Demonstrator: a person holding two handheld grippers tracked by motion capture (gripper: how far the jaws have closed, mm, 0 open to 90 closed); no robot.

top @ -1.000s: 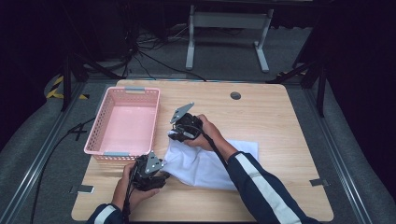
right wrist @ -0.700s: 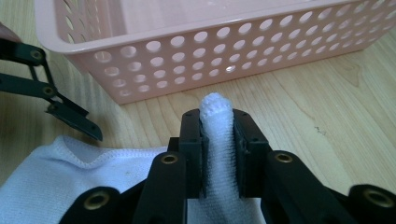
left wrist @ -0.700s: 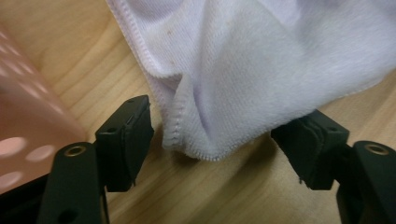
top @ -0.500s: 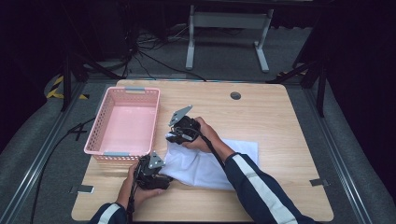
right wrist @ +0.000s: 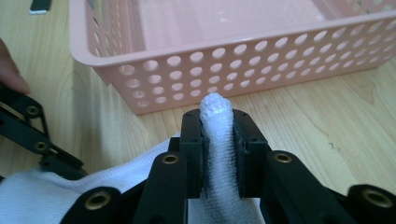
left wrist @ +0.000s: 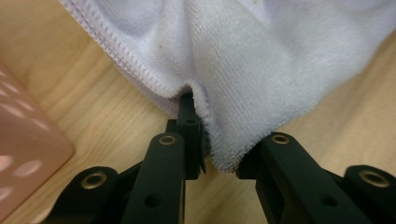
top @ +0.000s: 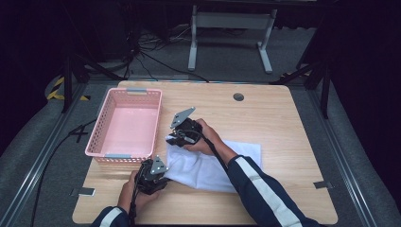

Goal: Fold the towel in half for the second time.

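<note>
A white cloth [top: 213,168] lies flat on the wooden table [top: 283,118], right of a pink basket [top: 124,155]. My left gripper [top: 165,166] is at the cloth's near left corner. Its jaws have just been closing and now pinch that corner [left wrist: 224,154] between them; in the left gripper view the gripper [left wrist: 217,140] sits low on the tabletop. My right gripper [top: 174,139] is shut on the far left corner, and the cloth [right wrist: 215,140] bulges up between its pads [right wrist: 217,122], close in front of the basket wall [right wrist: 233,60].
The empty pink basket stands on the left of the table, just beyond both grippers. In the right gripper view the left gripper's black linkage [right wrist: 28,126] and a fingertip show at the left edge. Bare tabletop spreads right of and behind the cloth.
The left hand has edged in toward the cloth's near corner, and its jaws have closed on it. The right hand and its pinched corner have not moved.
</note>
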